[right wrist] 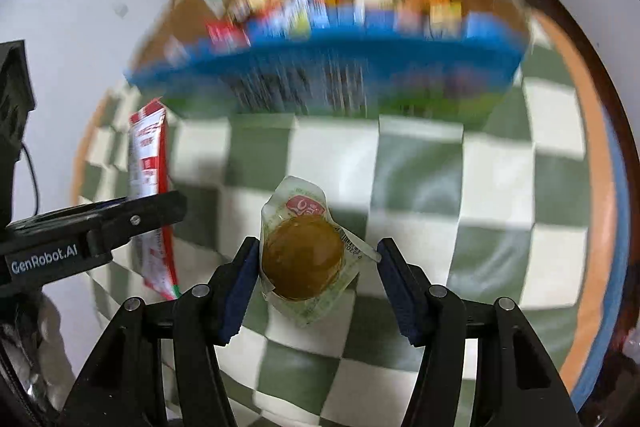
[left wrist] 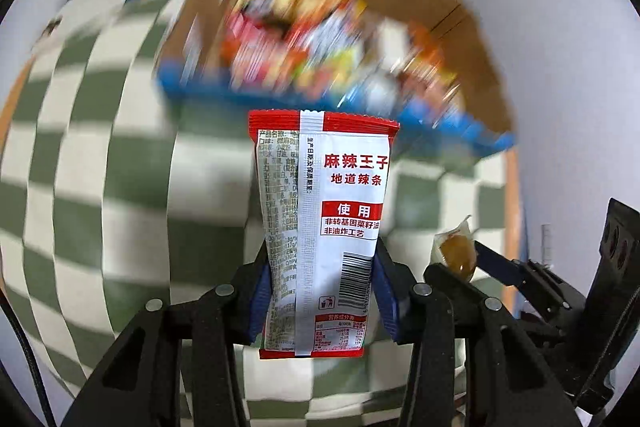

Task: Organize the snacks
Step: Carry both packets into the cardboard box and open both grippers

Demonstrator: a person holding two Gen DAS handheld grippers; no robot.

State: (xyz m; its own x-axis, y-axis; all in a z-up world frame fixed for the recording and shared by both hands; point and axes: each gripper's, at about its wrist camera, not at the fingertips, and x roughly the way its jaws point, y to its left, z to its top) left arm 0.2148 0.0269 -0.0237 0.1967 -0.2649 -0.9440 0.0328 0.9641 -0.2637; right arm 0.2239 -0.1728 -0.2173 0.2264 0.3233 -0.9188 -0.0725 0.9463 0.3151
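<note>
Overhead, left tool [left wrist: 322, 291] gripping packet [left wrist: 320, 211], box rim [left wrist: 280, 99] near

- Below you lies a green-and-white checked cloth [right wrist: 420, 179], blurred.
- An orange table edge [right wrist: 596, 227] shows past the cloth's right side.
- A plain white wall [left wrist: 568, 75] stands behind the far edge, evenly lit.

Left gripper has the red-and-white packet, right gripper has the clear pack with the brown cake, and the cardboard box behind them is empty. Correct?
Not quite: the cardboard box is full of snack packs, as both wrist views show. The rest holds: left gripper grips the red-and-white packet, right gripper the clear pack.
</note>
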